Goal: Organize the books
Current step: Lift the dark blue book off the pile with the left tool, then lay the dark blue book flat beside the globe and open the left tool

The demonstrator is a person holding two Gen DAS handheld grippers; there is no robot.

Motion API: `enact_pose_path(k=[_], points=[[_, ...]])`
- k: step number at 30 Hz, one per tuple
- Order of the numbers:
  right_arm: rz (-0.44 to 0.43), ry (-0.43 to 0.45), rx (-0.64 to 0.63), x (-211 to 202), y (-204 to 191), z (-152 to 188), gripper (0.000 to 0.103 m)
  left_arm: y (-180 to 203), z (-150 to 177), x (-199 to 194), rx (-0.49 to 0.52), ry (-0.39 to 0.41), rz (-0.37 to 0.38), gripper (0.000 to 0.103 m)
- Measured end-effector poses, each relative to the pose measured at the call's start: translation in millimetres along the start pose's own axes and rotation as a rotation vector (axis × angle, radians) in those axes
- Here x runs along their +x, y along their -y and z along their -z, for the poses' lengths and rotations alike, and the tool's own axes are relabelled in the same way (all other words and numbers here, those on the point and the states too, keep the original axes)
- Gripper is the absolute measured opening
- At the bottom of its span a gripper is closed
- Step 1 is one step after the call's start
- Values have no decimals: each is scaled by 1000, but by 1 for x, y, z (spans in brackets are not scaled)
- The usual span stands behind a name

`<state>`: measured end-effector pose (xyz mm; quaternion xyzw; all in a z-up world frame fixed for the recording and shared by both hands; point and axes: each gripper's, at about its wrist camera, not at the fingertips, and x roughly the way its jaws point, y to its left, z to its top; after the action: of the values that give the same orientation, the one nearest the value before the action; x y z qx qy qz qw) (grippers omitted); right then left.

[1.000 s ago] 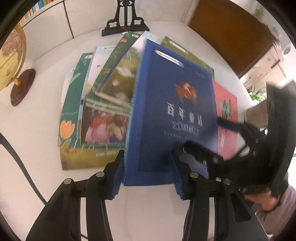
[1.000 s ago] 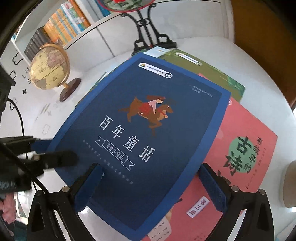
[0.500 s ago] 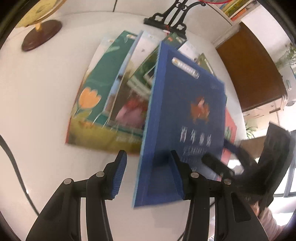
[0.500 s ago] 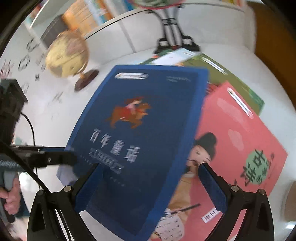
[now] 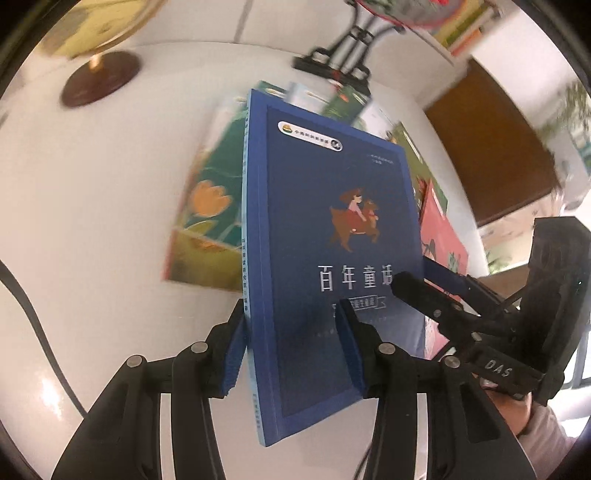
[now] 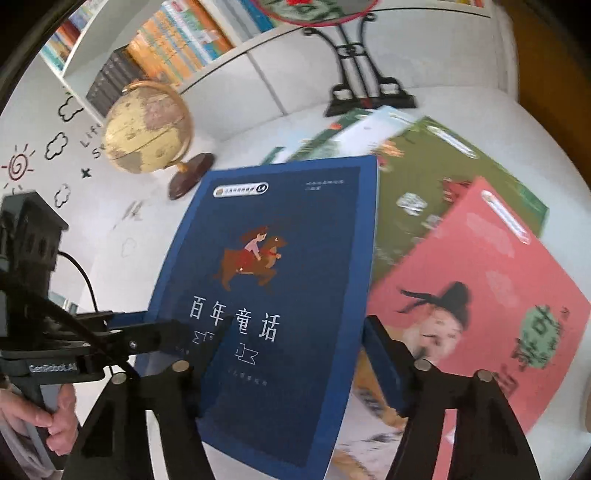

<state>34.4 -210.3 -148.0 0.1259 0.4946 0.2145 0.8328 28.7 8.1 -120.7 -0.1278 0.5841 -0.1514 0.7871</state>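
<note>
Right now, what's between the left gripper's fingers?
The blue book, clamped at its lower spine edge by the left gripper; nothing else lies there. The left wrist view shows it.

The left tool (image 5: 291,341) clamps the blue book (image 5: 332,240) near its bottom edge, 1 blue pad on the spine side and the other on the front cover. The book is lifted and tilted, spine to the left, showing a child riding a brown animal above white characters. From the right, the right tool (image 5: 417,275) reaches the book's right edge, its jaws closing with that edge between them; a hand (image 5: 517,413) grips its handle. Under the book, blurred picture books (image 5: 207,221) and a pink book (image 5: 443,236) lie on the white tabletop (image 5: 92,221). A globe (image 5: 99,33) and a black stand (image 5: 343,55) sit farther back.
</note>
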Motion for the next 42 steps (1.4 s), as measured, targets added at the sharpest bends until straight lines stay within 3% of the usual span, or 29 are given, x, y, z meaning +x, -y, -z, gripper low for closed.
enact_pose_path(k=[3,6,11,17,23,28,39,42], points=[[15,-28,-64,14,-36,-2,65,-33,7,-15,-39,26,-27,43],[-13,-81,-65,39,-70,-3,57,-72,12,-26,-117,32,-9,43],[-23,-184,-104,94,-135,8,57,-156,25,-37,-235,22,-59,43],[-25,-250,-155,144,-205,6,57,-227,26,-52,-325,55,-59,42],[13,-267,-150,178,-243,-9,56,-251,4,-56,-299,63,-52,43],[49,-263,-122,186,-248,-17,57,-255,-9,-52,-260,55,-53,47],[95,-294,-73,183,-255,-18,58,-246,-6,-51,-161,-1,-111,55],[130,-304,-97,186,-259,-23,58,-250,-5,-54,-192,-10,-130,55]])
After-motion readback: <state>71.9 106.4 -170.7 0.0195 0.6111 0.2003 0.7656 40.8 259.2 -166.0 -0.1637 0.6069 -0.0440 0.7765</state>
